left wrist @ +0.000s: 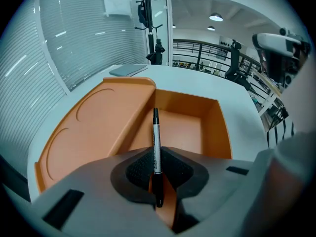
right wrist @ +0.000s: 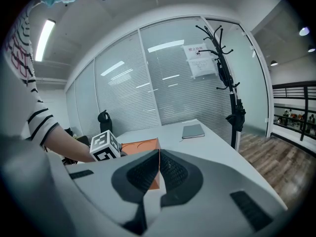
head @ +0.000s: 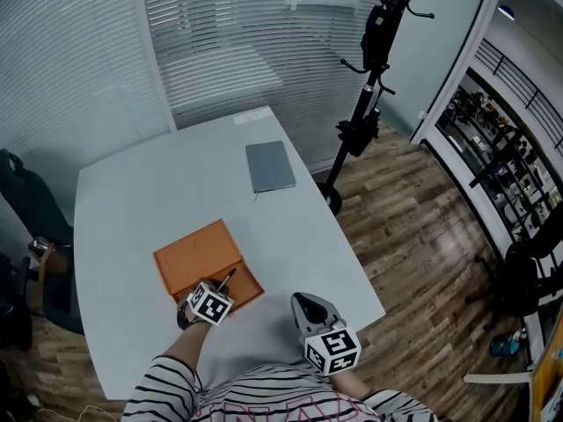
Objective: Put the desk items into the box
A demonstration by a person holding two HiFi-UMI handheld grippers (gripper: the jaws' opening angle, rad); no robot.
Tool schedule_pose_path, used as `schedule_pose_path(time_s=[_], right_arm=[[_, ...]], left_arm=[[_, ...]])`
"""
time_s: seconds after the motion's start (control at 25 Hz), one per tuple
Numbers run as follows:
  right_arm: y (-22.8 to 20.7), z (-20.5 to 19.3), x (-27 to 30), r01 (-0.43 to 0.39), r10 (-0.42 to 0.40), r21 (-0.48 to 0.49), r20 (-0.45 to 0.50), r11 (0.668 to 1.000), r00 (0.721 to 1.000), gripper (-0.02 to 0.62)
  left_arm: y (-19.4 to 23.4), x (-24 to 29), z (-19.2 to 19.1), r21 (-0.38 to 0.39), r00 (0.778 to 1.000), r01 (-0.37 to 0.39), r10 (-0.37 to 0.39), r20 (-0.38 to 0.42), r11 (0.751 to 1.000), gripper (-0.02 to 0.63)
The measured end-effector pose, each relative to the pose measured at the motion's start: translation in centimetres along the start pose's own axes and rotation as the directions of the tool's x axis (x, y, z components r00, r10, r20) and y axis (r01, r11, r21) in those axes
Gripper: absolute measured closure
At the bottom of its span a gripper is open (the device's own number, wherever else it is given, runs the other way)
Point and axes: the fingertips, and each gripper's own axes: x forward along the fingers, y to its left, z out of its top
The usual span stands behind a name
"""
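Observation:
An open orange box (head: pixel 208 265) lies on the white table (head: pixel 132 192), its lid (left wrist: pixel 94 122) folded flat to the left of its tray (left wrist: pixel 185 127). My left gripper (head: pixel 209 303) is shut on a pen (left wrist: pixel 156 147) with a white barrel and black cap; the pen points out over the tray's near edge. In the head view the pen (head: pixel 226 280) sticks out above the box's front corner. My right gripper (head: pixel 310 315) hangs shut and empty near the table's front edge, right of the box (right wrist: pixel 148 154).
A grey notebook (head: pixel 269 166) lies at the table's far side, also visible as a notebook (right wrist: pixel 192 131) in the right gripper view. A black coat stand (head: pixel 369 77) rises beyond the table's right edge. A dark chair (head: pixel 26 209) sits at the left. Wood floor lies to the right.

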Motion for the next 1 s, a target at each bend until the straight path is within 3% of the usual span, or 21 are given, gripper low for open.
schedule_pose_path(time_s=[0.28,1.0], right_arm=[[-0.7,-0.1,0.1,0.006,-0.006,0.005,-0.001,1.000,1.000,0.569],[-1.3,0.0,-0.3,0.009,-0.009,0.009,0.005,1.000,1.000,0.569]], left_arm=[[0.0,0.5,0.0,-0.028,1.000,-0.001,0.001,0.001,1.000,0.546],[0.2,0.3,0.0,0.007,1.000,-0.022,0.022,0.013,1.000,0.545]])
